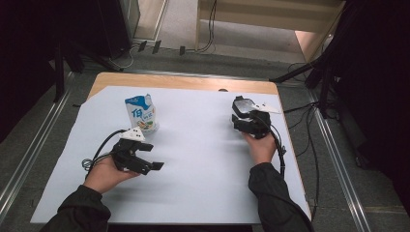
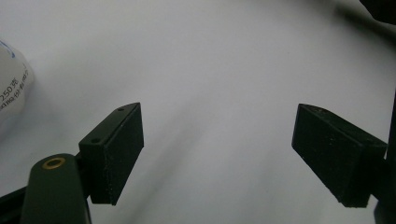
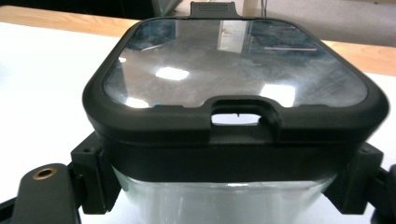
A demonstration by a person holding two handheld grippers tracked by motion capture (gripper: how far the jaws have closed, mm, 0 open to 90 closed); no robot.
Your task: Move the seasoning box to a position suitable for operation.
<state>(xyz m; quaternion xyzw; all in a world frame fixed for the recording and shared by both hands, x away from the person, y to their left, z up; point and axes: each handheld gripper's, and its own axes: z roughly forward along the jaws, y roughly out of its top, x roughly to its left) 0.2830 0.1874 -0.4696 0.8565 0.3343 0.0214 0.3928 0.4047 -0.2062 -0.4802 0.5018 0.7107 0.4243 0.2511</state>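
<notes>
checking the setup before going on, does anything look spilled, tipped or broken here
Nothing stands out. The milk carton stands upright on the white sheet, which is dry. The lidded container sits level between the right gripper jaws, lid closed. The left gripper is open with nothing in it.

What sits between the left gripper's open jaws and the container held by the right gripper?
Nothing: in the high view, the white sheet lies bare between the left gripper and the lidded container in the right gripper. The milk carton stands off that line.
</notes>
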